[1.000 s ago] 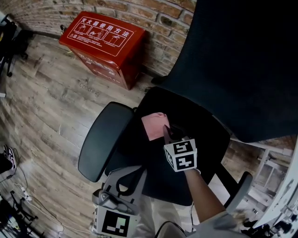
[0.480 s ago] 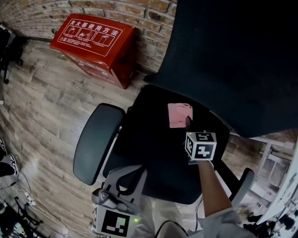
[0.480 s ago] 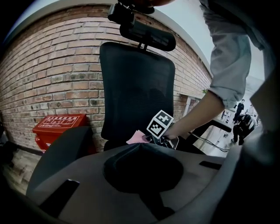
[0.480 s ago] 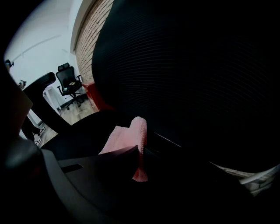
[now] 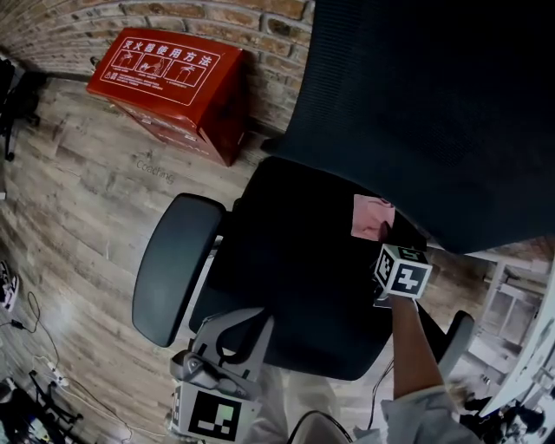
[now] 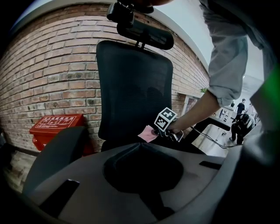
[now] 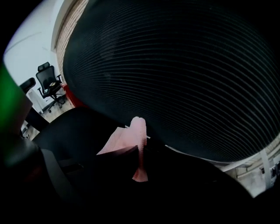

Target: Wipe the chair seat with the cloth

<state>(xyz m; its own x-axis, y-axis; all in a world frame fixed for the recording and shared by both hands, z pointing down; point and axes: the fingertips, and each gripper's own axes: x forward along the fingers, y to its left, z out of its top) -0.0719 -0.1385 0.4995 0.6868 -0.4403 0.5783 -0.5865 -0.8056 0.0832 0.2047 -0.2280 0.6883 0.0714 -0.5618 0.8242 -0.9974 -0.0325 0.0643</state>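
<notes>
The black chair seat (image 5: 290, 260) fills the middle of the head view. A pink cloth (image 5: 371, 215) lies on its back right corner, just under the mesh backrest (image 5: 434, 113). My right gripper (image 5: 382, 232) presses down on the cloth's near edge and is shut on it. In the right gripper view the cloth (image 7: 127, 138) sticks up from between the dark jaws, folded. My left gripper (image 5: 243, 319) hovers over the seat's front edge with its jaw tips touching and nothing in them. In the left gripper view the cloth (image 6: 147, 133) shows beside the right gripper's marker cube (image 6: 165, 119).
A dark padded armrest (image 5: 173, 269) runs along the seat's left side, another armrest (image 5: 453, 340) at the right. A red box (image 5: 169, 78) stands against the brick wall (image 5: 260, 26) on the wood floor. Cables lie at lower left.
My right gripper has dragged the cloth across the seat from its left-middle to the back right corner by the backrest. The left gripper has stayed put.
</notes>
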